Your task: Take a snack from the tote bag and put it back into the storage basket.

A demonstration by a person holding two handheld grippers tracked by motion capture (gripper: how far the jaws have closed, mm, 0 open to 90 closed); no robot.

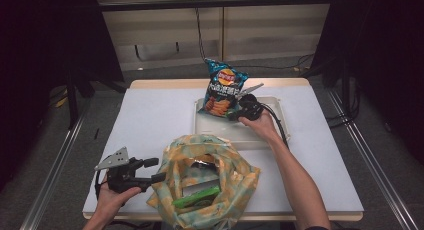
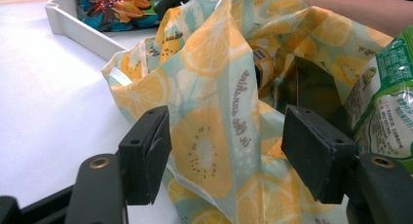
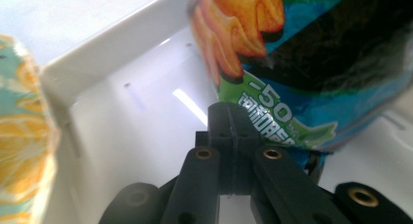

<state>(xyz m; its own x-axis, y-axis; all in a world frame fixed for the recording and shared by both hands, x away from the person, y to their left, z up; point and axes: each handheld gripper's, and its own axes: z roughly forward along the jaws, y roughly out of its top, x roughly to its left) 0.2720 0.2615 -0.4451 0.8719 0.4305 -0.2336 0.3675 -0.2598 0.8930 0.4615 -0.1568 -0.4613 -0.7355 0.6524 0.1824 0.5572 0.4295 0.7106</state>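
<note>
A blue chip bag (image 1: 224, 87) (image 3: 311, 53) stands tilted up over the white tray (image 1: 235, 142) (image 3: 112, 53). My right gripper (image 1: 232, 115) (image 3: 231, 117) is shut on the bag's lower edge. Near the table's front sits a lemon-print fabric bag (image 1: 235, 175) (image 2: 209, 87), its mouth open, with a green packet (image 1: 197, 197) (image 2: 389, 102) inside. My left gripper (image 1: 156, 170) (image 2: 229, 141) is at the fabric bag's left side. Its jaws stand open with a fold of the bag's rim between them, and the pads do not squeeze it.
The white table top (image 1: 150, 120) has free room left of the tray. The right forearm (image 1: 295, 175) reaches across the table's right half, beside the fabric bag. Dark frame posts stand at both sides of the table.
</note>
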